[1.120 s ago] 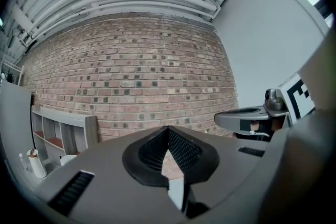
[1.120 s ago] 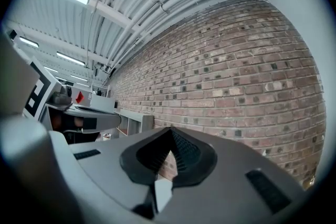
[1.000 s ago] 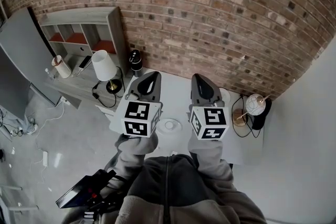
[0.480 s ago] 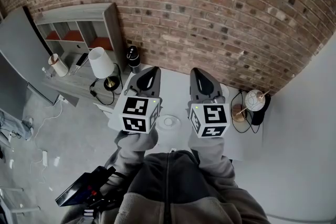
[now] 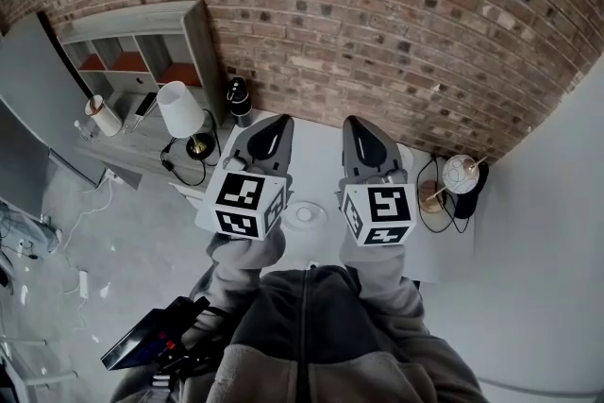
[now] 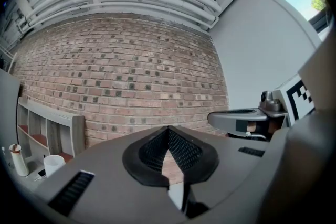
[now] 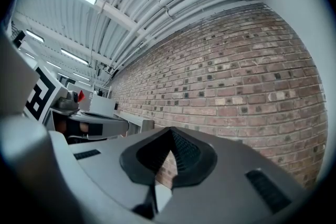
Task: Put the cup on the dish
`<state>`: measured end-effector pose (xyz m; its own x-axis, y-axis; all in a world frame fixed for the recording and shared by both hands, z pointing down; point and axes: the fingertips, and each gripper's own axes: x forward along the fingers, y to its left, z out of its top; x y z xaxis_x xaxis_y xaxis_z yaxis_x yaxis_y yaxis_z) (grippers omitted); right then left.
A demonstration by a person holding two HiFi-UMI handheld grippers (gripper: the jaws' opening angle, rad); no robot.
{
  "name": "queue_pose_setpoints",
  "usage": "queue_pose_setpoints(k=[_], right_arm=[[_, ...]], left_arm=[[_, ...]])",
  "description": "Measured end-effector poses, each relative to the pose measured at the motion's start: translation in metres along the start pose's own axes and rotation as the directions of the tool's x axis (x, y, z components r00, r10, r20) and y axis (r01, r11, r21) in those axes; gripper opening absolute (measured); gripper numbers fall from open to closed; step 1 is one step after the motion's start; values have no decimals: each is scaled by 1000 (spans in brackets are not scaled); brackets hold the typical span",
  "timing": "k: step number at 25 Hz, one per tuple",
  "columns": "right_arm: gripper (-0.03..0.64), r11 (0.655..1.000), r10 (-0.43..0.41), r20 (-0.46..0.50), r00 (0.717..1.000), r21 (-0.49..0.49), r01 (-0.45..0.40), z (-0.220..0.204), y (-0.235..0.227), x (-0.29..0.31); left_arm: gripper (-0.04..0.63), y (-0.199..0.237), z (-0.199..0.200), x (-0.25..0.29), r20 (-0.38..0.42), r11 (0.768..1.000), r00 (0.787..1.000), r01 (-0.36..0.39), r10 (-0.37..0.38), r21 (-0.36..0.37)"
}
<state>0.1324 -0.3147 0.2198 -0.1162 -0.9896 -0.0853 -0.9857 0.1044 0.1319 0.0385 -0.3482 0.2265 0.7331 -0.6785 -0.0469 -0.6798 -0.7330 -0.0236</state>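
Observation:
A small white round dish (image 5: 304, 215) lies on the white table (image 5: 316, 160), seen between my two grippers in the head view. Its centre looks raised; I cannot tell whether that is a cup. No separate cup shows in any view. My left gripper (image 5: 272, 129) is held level above the table's left part, jaws shut and empty. My right gripper (image 5: 362, 129) hangs level beside it, also shut and empty. In the left gripper view the left gripper (image 6: 168, 131) points at the brick wall. The right gripper (image 7: 170, 131) faces the wall too.
A brick wall (image 5: 396, 24) closes the far side of the table. A white lamp (image 5: 182, 111) and a grey shelf unit (image 5: 142, 47) stand at the left. A black bottle (image 5: 238, 97) is at the table's far left corner. A white ball on a stand (image 5: 459, 173) sits at the right.
Both grippers stay shut and almost where they were. Only the head view has drifted slightly.

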Motion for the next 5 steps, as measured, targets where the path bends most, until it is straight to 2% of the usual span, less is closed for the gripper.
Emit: queue_pose_setpoints(k=[5], right_arm=[[0, 1000, 0, 9, 1000, -3, 0, 0, 2, 0]], left_arm=[[5, -2, 3, -1, 24, 999, 999, 33, -32, -12]])
